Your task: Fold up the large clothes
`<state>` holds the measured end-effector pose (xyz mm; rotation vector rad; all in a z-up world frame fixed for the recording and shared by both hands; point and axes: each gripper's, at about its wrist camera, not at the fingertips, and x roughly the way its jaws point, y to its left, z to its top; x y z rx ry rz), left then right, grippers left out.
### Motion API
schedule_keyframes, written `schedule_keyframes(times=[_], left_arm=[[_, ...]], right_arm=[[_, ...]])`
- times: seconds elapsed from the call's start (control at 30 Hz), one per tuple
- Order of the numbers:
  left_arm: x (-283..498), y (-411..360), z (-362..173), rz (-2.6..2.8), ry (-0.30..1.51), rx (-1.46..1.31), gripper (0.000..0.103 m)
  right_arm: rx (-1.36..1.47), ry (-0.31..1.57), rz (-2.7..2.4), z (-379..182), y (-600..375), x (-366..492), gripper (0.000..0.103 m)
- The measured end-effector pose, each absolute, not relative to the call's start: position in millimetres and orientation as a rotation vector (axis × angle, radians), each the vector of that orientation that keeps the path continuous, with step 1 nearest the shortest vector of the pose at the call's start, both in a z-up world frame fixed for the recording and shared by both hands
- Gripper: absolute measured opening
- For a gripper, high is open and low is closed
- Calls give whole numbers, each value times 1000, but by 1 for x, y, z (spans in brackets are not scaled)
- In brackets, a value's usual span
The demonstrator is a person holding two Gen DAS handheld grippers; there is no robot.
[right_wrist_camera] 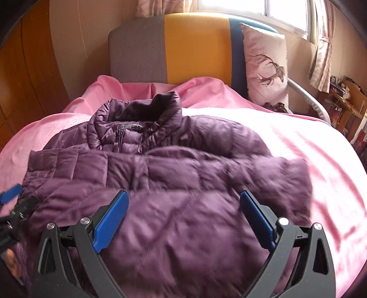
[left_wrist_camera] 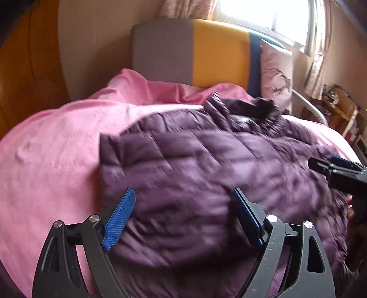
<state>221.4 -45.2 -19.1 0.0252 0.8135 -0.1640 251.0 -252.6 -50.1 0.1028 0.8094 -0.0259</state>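
A purple quilted puffer jacket [left_wrist_camera: 195,160] lies spread on a pink bedsheet [left_wrist_camera: 57,155], collar toward the headboard. It also shows in the right wrist view [right_wrist_camera: 172,178], with a sleeve folded across its front. My left gripper [left_wrist_camera: 183,211] is open and empty, just above the jacket's lower left part. My right gripper [right_wrist_camera: 183,211] is open and empty, above the jacket's lower right part. The right gripper [left_wrist_camera: 332,167] shows at the right edge of the left wrist view, and the left gripper [right_wrist_camera: 11,201] shows at the left edge of the right wrist view.
A grey, yellow and blue headboard [right_wrist_camera: 183,45] stands at the far end with a pink deer-print pillow [right_wrist_camera: 266,66] against it. A wooden wardrobe [right_wrist_camera: 27,80] is on the left. Cluttered wooden shelves [right_wrist_camera: 346,100] stand at the right under a curtained window [right_wrist_camera: 275,9].
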Motion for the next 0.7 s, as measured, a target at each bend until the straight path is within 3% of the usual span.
schedule_keyframes(times=[0.3,0.7], left_arm=[[231,-49,-48,-128,924,10,92],[148,-36,5,-145,789,26,92]], right_arm=[[122,898,-67,-84,-266,232,99],[166,838,-87,-59,-267,187,101]])
